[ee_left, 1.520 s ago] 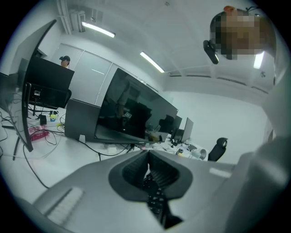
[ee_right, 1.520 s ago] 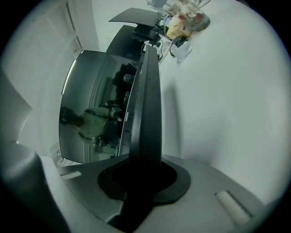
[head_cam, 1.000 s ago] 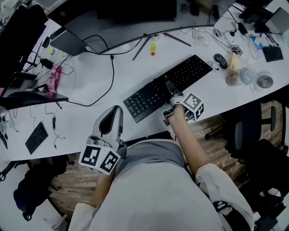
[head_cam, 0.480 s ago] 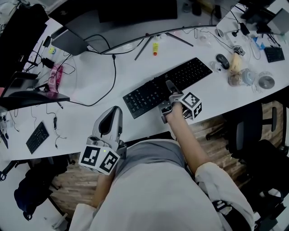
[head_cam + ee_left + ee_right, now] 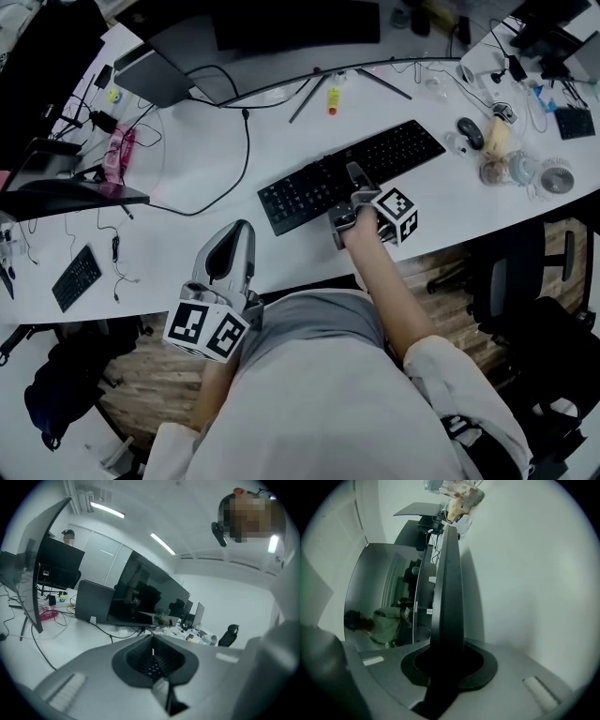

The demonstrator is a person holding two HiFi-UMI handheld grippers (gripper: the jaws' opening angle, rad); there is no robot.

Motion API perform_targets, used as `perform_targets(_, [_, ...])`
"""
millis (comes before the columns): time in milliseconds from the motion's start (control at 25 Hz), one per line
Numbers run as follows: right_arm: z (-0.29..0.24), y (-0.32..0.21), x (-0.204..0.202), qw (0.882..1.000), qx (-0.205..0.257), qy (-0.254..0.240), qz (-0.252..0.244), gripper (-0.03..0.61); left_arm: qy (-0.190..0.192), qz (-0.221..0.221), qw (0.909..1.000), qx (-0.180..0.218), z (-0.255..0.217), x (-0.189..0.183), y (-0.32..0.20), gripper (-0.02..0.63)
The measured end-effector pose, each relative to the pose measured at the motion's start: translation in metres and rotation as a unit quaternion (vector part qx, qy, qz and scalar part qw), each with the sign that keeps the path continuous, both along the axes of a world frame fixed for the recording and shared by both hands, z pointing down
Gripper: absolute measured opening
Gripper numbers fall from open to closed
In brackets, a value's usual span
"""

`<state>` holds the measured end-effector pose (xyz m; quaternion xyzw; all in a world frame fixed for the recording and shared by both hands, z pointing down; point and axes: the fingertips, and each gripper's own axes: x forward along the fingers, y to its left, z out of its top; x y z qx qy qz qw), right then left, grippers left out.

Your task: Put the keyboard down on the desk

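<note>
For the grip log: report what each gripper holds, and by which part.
Right gripper is shut on the black keyboard, at the middle of its near long edge. Left gripper is shut, holding nothing.

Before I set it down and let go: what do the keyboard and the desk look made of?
The keyboard is probably black plastic with a matte finish: its keys and edge show no shine. The desk has a smooth white top, likely laminate or painted board: it is flat, even white with no visible grain.
</note>
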<state>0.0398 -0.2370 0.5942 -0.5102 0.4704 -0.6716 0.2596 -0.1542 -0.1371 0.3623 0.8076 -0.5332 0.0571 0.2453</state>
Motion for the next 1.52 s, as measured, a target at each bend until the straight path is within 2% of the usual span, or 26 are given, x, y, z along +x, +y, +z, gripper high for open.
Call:
perform_targets(400, [0.009, -0.011, -0.011, 1.0, 0.006, -0.009, 0.017, 0.074, 0.01, 0.002, 0.9999, -0.012, 0.005, -0.012, -0.001, 0.0])
perform_targets(840, [0.012, -0.015, -0.015, 1.0, 0.0, 0.014, -0.008, 0.076, 0.033, 0.006, 0.9992, -0.021, 0.012, -0.007, -0.005, 0.0])
perform_targets(1080, [0.008, -0.018, -0.017, 0.999, -0.002, 0.034, -0.028, 0.246, 0.041, -0.002, 0.999, -0.02, 0.013, -0.009, -0.006, 0.0])
perform_targets(1200, [0.007, -0.017, -0.018, 0.997, -0.01, 0.063, -0.041, 0.328, 0.034, -0.007, 0.9993, -0.015, 0.012, -0.011, -0.006, 0.0])
perform_targets(1320, [0.006, -0.016, -0.02, 0.995, -0.022, 0.082, -0.056, 0.387, 0.018, -0.009, 0.9998, -0.009, 0.012, -0.014, -0.006, 0.0])
perform_targets(1520, [0.003, -0.019, -0.026, 0.99, -0.046, 0.104, -0.079, 0.505, 0.023, -0.008, 0.9997, -0.01, 0.013, -0.012, -0.007, 0.0])
